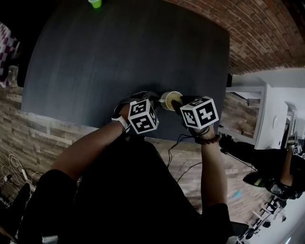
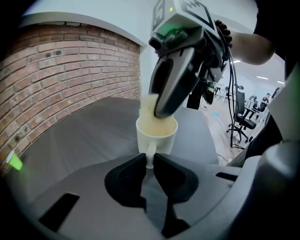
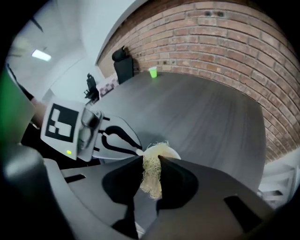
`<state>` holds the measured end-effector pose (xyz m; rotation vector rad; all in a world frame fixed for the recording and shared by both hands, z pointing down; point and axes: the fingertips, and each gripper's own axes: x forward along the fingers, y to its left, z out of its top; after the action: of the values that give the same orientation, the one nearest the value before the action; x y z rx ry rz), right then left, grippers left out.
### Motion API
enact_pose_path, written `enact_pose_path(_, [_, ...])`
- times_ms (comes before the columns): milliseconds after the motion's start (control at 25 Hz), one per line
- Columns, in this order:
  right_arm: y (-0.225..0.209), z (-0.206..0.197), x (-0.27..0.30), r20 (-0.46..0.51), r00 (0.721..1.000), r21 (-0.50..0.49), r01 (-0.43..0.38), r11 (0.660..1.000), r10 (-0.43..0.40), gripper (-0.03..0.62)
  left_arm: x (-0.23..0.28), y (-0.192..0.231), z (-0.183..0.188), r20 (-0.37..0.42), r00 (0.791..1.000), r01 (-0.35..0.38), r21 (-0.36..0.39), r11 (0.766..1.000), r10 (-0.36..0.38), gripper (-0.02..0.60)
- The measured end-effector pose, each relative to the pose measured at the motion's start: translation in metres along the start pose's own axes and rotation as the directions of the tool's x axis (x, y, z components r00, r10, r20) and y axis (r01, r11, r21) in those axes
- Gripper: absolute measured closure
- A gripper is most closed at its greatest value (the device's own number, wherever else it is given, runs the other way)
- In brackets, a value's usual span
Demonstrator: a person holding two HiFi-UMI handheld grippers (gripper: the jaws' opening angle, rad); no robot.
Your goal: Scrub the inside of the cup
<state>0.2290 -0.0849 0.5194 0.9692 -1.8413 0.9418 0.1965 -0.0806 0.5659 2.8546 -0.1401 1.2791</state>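
A cream cup stands on the dark table near its front edge. My left gripper is shut on the cup's handle, with the cup just ahead of its jaws. My right gripper is shut on a pale fibrous scrubber, which hangs over the cup's rim. In the left gripper view the right gripper tips down into the cup's mouth and the scrubber shows at the rim. In the head view my left gripper and right gripper meet at the cup.
A small green object sits at the table's far edge, also the green object in the right gripper view. A brick wall runs along one side. Office chairs and a person stand to the right of the table.
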Motion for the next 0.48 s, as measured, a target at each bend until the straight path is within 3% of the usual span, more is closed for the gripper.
enact_pose_path(80, [0.005,0.012,-0.032,0.142,0.989,0.062,-0.047,0.997,0.037,0.505,-0.003,-0.001,0.003,0.026,1.0,0.016,-0.001,1.0,-0.016,0.522])
enact_pose_path(120, [0.008,0.019,-0.051,0.237,0.97,0.093,-0.078,0.993,0.054,0.505,-0.006,-0.003,0.005,0.056,0.998,0.033,-0.004,0.999,-0.033,0.522])
enact_pose_path(280, [0.009,0.038,-0.121,0.568,0.823,0.216,-0.154,0.964,0.004,0.503,-0.029,0.001,0.006,0.171,0.984,0.047,-0.039,0.998,-0.039,0.489])
enact_pose_path(400, [0.002,0.031,-0.153,0.691,0.715,0.311,-0.161,0.937,-0.106,0.503,-0.063,0.014,0.004,0.231,0.973,-0.01,-0.085,0.996,0.029,0.477])
enact_pose_path(480, [0.003,0.023,-0.162,0.722,0.671,0.352,-0.151,0.924,-0.166,0.503,-0.095,0.027,0.008,0.282,0.953,-0.075,-0.118,0.99,0.106,0.477])
